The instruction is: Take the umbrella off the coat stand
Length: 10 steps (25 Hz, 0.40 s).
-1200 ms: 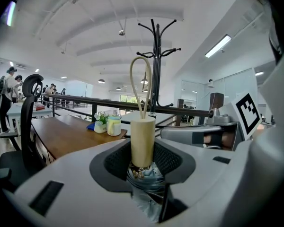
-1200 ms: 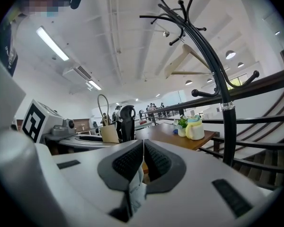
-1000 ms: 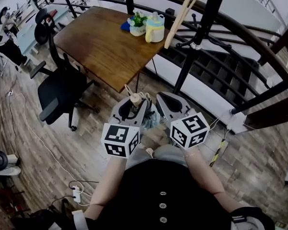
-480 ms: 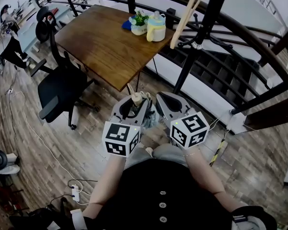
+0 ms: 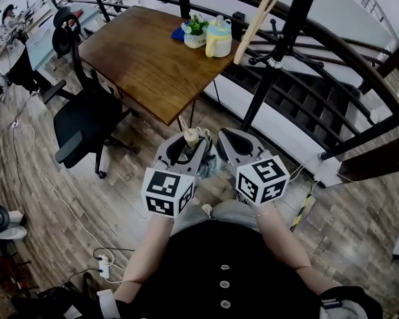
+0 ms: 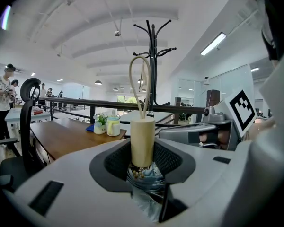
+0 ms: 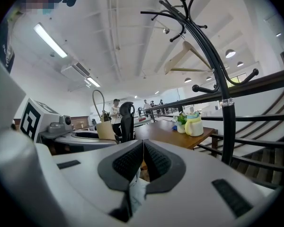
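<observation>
In the head view both tools are held side by side in front of the person's body, above the plank floor (image 5: 46,198). The left tongs (image 5: 185,145) grip the cream handle of the folded umbrella (image 5: 189,137), which stands upright and clear of the coat stand (image 5: 272,65). Its blue cloth bunches between the two tools. The right tongs (image 5: 231,138) sit just beside it. The stand's black pole rises beyond them by the railing, with a wooden hanger (image 5: 256,22) slanting near its top. The worktop (image 5: 139,58) lies farther off, with a potted plant (image 5: 195,32) and a yellow cup (image 5: 217,38) at its corner nearest the stand. An office chair (image 5: 80,121) sits at its left edge.

In the left gripper view the jaws stand partly apart, pads pressed on either side of the handle. A cord loop (image 6: 139,79) rises from its top.

In the right gripper view the jaws are closed, pads meeting. A pale fold of cloth shows low in the slit; whether it is pinched cannot be told.
</observation>
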Available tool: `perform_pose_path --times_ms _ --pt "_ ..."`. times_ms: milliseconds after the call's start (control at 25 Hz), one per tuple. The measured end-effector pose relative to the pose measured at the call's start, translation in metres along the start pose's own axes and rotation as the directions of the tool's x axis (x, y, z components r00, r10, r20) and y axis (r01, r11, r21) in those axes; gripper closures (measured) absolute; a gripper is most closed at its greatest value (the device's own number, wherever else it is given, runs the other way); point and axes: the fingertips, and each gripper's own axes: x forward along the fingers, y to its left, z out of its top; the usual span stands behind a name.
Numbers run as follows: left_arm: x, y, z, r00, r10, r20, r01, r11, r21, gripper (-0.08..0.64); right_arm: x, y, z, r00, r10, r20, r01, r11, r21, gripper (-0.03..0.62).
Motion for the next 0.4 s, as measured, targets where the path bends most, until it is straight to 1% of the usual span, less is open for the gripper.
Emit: perform_pose_path --times_ms 160,400 --pt "-0.0028 0.0001 -0.004 1.0 0.006 -0.008 -0.006 1.0 0.013 0.414 -0.0006 0.0028 -0.0049 1.0 0.002 -0.01 -0.002 1.0 -0.004 0.563" --pt "-0.0103 -0.0012 -0.0097 1.0 -0.003 -0.007 0.003 1.0 0.004 0.414 -0.0021 0.0099 -0.0058 1.0 0.003 -0.011 -0.003 1.0 -0.029 0.563"
